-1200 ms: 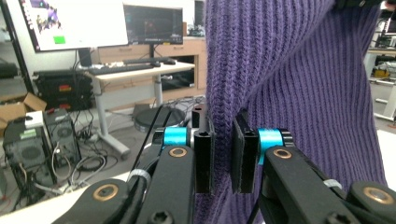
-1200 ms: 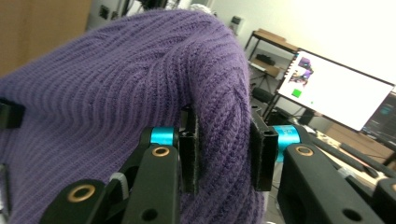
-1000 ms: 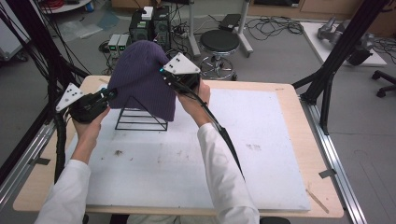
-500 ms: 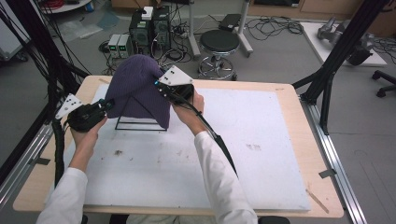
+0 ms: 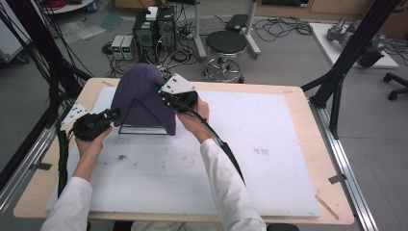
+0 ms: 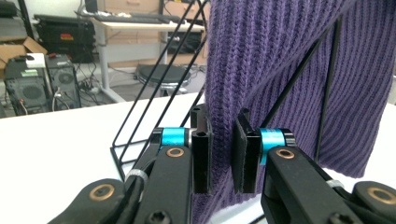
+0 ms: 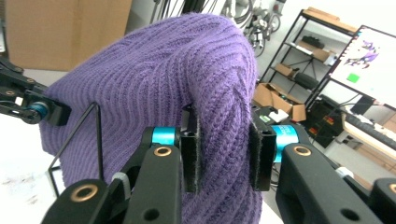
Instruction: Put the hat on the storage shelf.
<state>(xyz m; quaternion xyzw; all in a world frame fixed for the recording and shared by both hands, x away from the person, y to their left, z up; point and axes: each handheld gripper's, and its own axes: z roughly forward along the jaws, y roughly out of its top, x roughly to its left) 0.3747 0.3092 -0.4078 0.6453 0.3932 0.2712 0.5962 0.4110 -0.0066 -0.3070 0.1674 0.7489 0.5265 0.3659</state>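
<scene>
Beanie [image 5: 139, 96] over wire stand [image 5: 139, 129]

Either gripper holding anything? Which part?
Both grip the purple knit hat: left gripper on its lower edge, right gripper pinching a fold on its side.

lab | computer towers [image 5: 154, 26], floor cables [image 5: 284, 29], stool [image 5: 226, 43]
</scene>
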